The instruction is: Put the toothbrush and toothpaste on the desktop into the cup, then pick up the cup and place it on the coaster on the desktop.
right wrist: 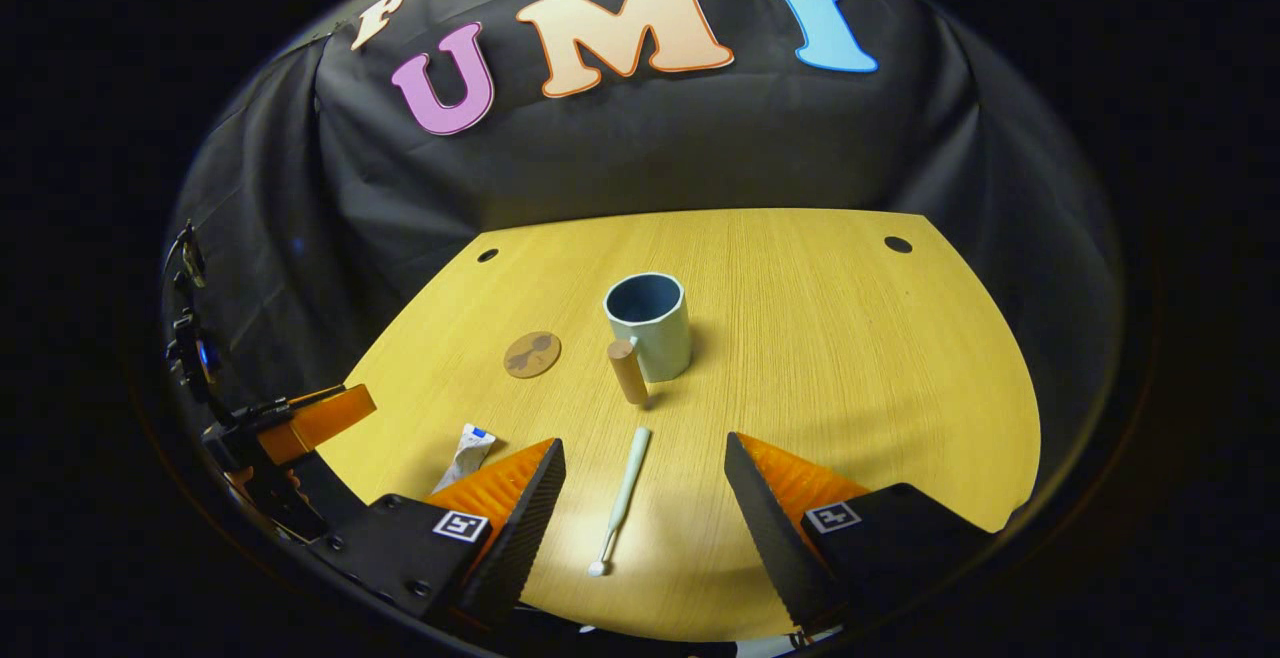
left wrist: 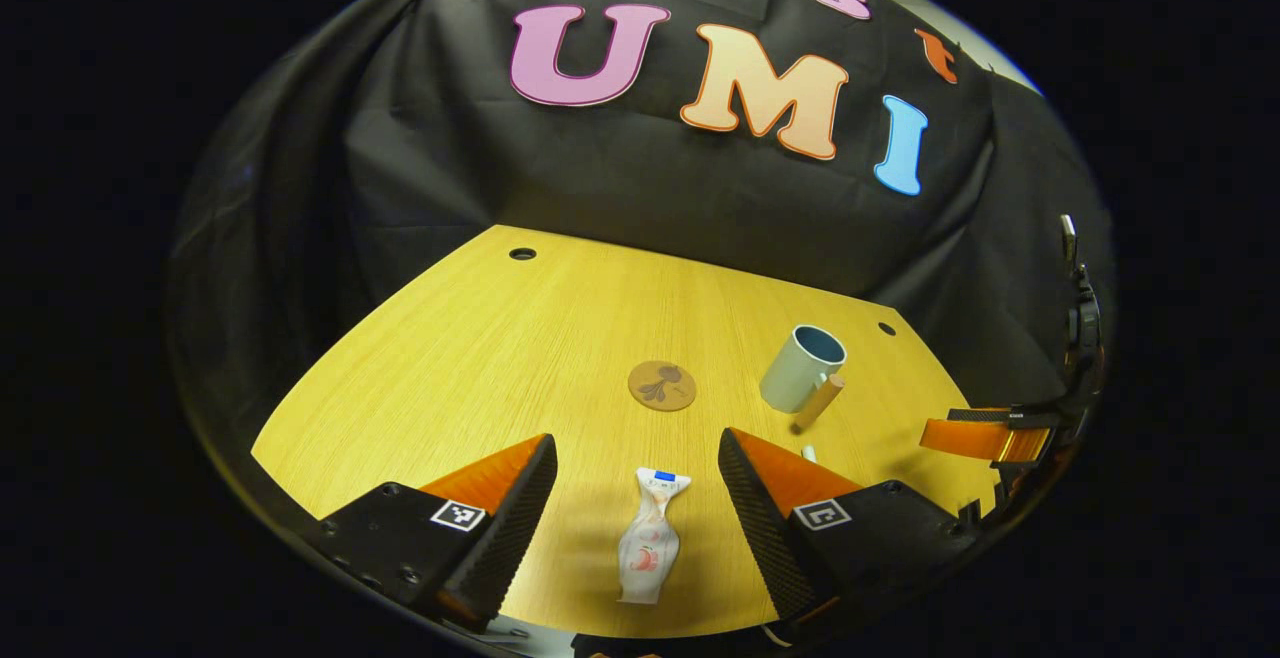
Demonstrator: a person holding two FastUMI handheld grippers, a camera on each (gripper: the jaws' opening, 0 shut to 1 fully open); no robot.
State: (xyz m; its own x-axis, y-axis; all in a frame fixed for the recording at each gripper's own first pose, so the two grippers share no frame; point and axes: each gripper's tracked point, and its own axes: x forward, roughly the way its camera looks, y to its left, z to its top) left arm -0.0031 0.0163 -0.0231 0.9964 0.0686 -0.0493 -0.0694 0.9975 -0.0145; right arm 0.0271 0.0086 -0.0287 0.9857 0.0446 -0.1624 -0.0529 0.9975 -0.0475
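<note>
Plainly flat on the wooden desktop (left wrist: 450,338), both items: toothpaste tube (left wrist: 648,540) lying dead ahead of the left gripper (left wrist: 637,498), between its widely spread fingers without touching either, long axis running nearly straight away from the camera, capped end (left wrist: 663,479) pointing off toward the coaster (left wrist: 662,385) and crimped tail nearest. Likewise for the toothbrush (right wrist: 622,498) in the right gripper view: stretched out between the parted fingers of the right gripper (right wrist: 645,503), untouched by both, slightly tilted, head end (right wrist: 598,568) close in and handle tip aimed up toward the cup (right wrist: 650,326). Judged from this, each tool nearer its own item, left for the paste and right for the brush; both long axes roughly in line with the fingers' reach, so a squeeze would fall across the narrow width of each thing. Farther out, cup upright with mouth open, its wooden peg handle (right wrist: 628,372) sticking out on the near side, in line with the brush. Round cork-coloured coaster off to the cup's left in the right gripper view, apart from it, bare apart from a dark printed figure. As to writing: small blue patch and a reddish picture on the tube, too small to read; square black-and-white marker tags (left wrist: 458,515) on the finger mounts, no legible words. Neither item yet in the cup.
</note>
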